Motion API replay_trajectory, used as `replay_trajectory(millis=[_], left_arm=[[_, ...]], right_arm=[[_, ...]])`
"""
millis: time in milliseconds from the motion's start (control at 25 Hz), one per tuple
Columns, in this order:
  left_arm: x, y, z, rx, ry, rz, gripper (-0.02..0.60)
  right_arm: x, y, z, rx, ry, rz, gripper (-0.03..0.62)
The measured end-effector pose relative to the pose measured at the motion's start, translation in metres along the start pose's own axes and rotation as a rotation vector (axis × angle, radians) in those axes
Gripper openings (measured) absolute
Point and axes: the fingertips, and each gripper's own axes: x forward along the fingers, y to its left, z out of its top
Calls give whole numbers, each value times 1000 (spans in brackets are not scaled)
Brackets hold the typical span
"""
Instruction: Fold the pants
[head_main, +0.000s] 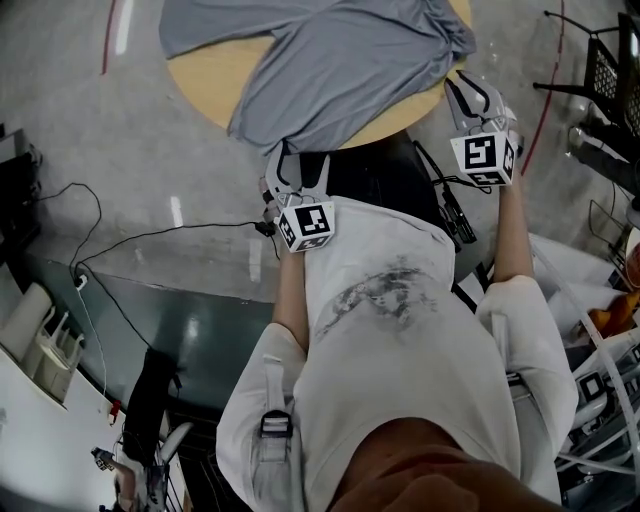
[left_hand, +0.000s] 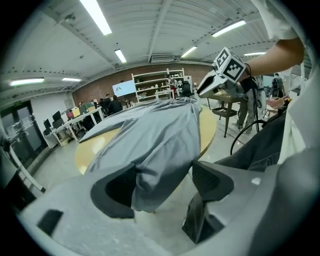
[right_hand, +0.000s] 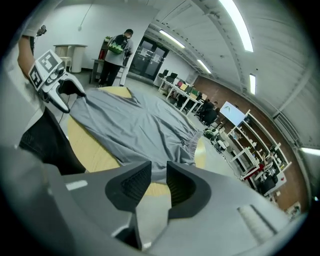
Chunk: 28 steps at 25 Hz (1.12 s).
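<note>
Here the grey pants (head_main: 340, 70) lie spread over the round wooden desk (head_main: 205, 80), and one leg end hangs past the desk's near edge, toward the person. The waistband end reaches the desk's edge on the right gripper's side and bunches there. Bare wood shows on the desk's left part and in a strip along its near rim.

The left gripper (head_main: 298, 165) is just off the desk's near edge, at the hanging leg end. In the left gripper view its fingers (left_hand: 120, 187) stand wide apart, with the hem of the pants (left_hand: 160, 135) hanging in the gap. A clear space is left to the other finger, so the cloth is not pinched.

The right gripper (head_main: 475, 100) is at the desk's right rim, beside the bunched waistband. In the right gripper view its fingers (right_hand: 132, 185) are slightly parted, with nothing held between them. The pants (right_hand: 135, 125) and the desk (right_hand: 87, 145) lie just beyond.

Left of the desk the floor (head_main: 150, 150) is open, crossed only by a thin black cable (head_main: 150, 235).
</note>
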Motion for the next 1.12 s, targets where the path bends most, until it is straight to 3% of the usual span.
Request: replay_trajectory(millis=[120, 360, 560, 720, 800, 880, 1120], left_arm=[[0, -4, 2, 10, 10, -19, 342], [-5, -10, 10, -19, 26, -50, 203], [-9, -2, 14, -47, 44, -69, 119], [-7, -4, 16, -55, 68, -86, 94], [-5, -3, 16, -66, 77, -88, 80], [-6, -1, 17, -80, 81, -87, 62], [-14, 10, 30, -158, 96, -89, 21]], right_arm=[[11, -3, -15, -72, 44, 28, 137], [21, -33, -32, -3, 88, 24, 155], [33, -21, -27, -352, 117, 100, 181], [46, -17, -24, -487, 108, 173, 202], [53, -13, -24, -517, 108, 210, 172], [58, -9, -24, -520, 115, 246, 31], [48, -13, -13, -438, 94, 278, 15]])
